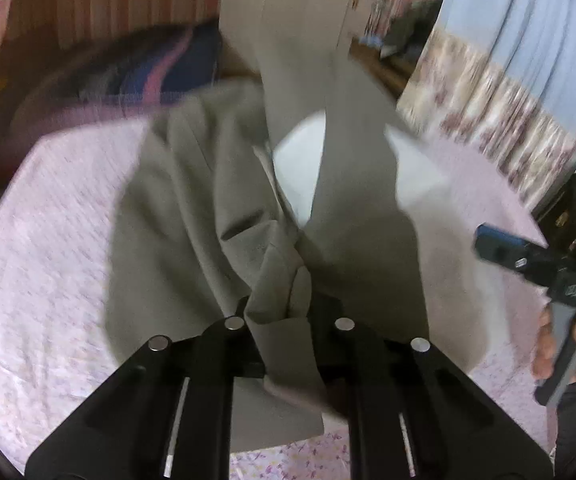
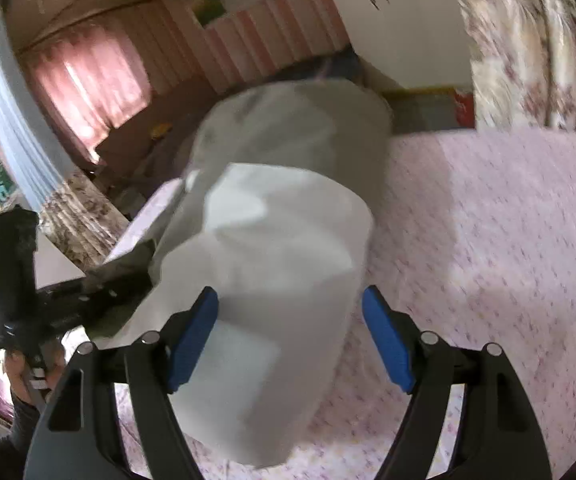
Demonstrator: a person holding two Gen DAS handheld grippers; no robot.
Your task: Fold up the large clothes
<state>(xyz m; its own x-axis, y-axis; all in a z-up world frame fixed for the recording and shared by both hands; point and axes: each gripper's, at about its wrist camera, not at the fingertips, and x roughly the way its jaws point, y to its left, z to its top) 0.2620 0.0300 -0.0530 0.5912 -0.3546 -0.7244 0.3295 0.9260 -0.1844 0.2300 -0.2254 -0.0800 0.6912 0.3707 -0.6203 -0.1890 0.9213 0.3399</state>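
Observation:
A large grey-beige garment [image 1: 192,216] lies spread and bunched on a bed with a pale pink flowered sheet [image 1: 48,240]. My left gripper [image 1: 284,308] is shut on a gathered fold of this garment, and cloth hangs down between its black arms. In the right wrist view the same garment [image 2: 272,240] appears pale and lifted in a rumpled mass. My right gripper [image 2: 289,340] stands open, its blue pads [image 2: 194,336] wide apart on either side of the cloth without pressing it. The left gripper [image 2: 120,280] shows at the left of that view, the right one [image 1: 499,246] at the right edge of the left wrist view.
A dark striped blanket [image 1: 136,68] is heaped at the bed's far end. Flowered curtains [image 1: 487,92] hang to the right, a pink curtained window [image 2: 88,76] to the left. A hand [image 1: 559,344] holds the right gripper's handle. Bare sheet [image 2: 487,220] stretches to the right.

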